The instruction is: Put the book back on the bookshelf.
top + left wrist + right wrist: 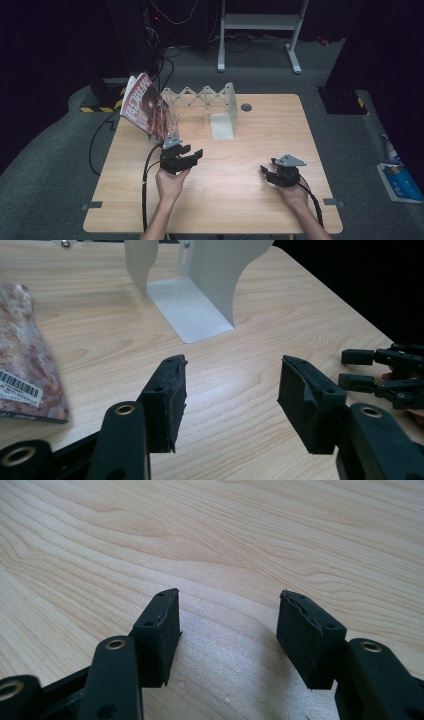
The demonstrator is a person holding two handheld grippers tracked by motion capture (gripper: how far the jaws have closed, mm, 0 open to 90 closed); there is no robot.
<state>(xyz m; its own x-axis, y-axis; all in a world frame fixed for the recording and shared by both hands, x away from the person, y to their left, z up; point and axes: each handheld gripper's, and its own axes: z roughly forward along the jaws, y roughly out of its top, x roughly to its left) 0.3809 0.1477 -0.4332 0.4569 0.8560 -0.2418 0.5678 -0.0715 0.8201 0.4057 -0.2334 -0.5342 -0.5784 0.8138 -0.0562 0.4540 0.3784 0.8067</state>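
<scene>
A red glossy magazine (147,107) rests at the table's back left, its barcoded corner (25,365) lying on the wood in the left gripper view. My left gripper (192,152) (230,385) stands just in front of the magazine and to its right, open, with bare wood between its pads. It points toward a white metal bookend (222,125) (195,305). My right gripper (265,172) (227,625) sits low over the table's front right, open with nothing between its fingers. The right gripper (344,369) also appears at the right edge of the left gripper view.
A white folding rack (200,95) stretches along the table's (250,210) back edge, joined to the bookend. A grey round cap (246,107) sits in the tabletop behind it. On the floor are a white frame (260,22) and a blue-white packet (400,180).
</scene>
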